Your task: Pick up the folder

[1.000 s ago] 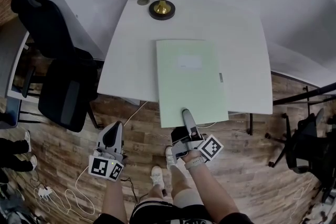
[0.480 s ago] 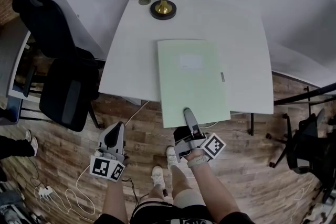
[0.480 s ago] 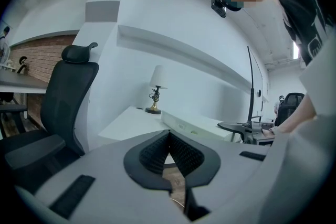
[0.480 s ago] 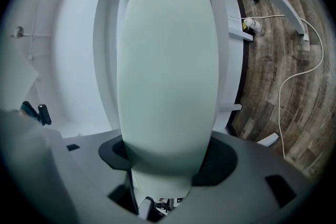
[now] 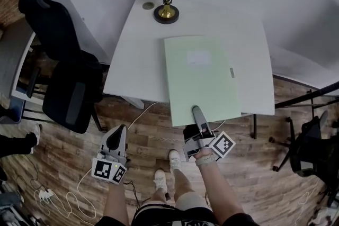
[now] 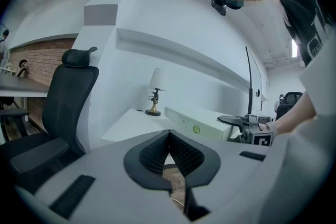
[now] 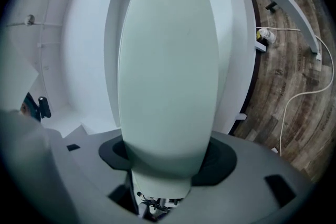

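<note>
A pale green folder (image 5: 201, 77) lies on the white table (image 5: 137, 61), its near edge sticking out past the table's front. My right gripper (image 5: 197, 112) is shut on that near edge; its jaws have just been closing with the folder between them. In the right gripper view the folder (image 7: 168, 60) fills the middle and runs out from the right gripper (image 7: 165, 160). My left gripper (image 5: 117, 129) hangs left of it, below the table's edge, shut on nothing. The left gripper view shows the left gripper (image 6: 168, 136) with its pads meeting, and the folder (image 6: 205, 126) beyond.
A lamp with a brass base (image 5: 166, 10) stands at the table's far edge. A black office chair (image 5: 63, 77) is left of the table, another chair (image 5: 307, 140) at the right. A white cable (image 5: 137, 116) trails over the wooden floor.
My right gripper has risen a little and shifted right, taking the folder's near edge with it. The left gripper has stayed where it was.
</note>
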`<state>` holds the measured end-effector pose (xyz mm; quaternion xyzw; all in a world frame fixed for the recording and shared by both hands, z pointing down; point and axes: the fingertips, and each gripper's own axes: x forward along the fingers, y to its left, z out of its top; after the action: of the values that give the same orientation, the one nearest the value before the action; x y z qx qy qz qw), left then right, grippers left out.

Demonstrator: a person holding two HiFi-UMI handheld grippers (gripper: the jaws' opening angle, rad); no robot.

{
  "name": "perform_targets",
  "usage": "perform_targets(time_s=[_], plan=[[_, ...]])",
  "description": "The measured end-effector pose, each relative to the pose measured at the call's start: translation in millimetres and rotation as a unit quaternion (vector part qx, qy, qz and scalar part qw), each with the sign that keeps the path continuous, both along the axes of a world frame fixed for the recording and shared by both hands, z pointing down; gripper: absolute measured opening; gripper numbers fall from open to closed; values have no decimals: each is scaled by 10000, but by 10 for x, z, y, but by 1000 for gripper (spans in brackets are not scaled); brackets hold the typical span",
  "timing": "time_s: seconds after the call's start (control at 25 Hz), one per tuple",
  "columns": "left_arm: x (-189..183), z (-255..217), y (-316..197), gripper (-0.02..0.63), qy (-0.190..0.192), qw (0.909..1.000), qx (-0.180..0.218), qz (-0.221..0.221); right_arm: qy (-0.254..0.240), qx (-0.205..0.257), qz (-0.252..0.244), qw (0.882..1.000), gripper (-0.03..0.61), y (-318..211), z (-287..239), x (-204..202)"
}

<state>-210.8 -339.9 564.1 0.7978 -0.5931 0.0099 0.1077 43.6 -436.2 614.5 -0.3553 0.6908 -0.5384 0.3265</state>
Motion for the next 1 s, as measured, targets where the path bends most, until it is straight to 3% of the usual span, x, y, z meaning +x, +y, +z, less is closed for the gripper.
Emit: perform_targets(time_s=[0.56,1.0], plan=[[-87,-501,193,12,-42,9990,440,-43,1015,837,-109,9912,295,137,-688,178],[-211,-767,367,12,-16,9977,680,-40,1398,1308,-123,9814,295,333,-1208,226]])
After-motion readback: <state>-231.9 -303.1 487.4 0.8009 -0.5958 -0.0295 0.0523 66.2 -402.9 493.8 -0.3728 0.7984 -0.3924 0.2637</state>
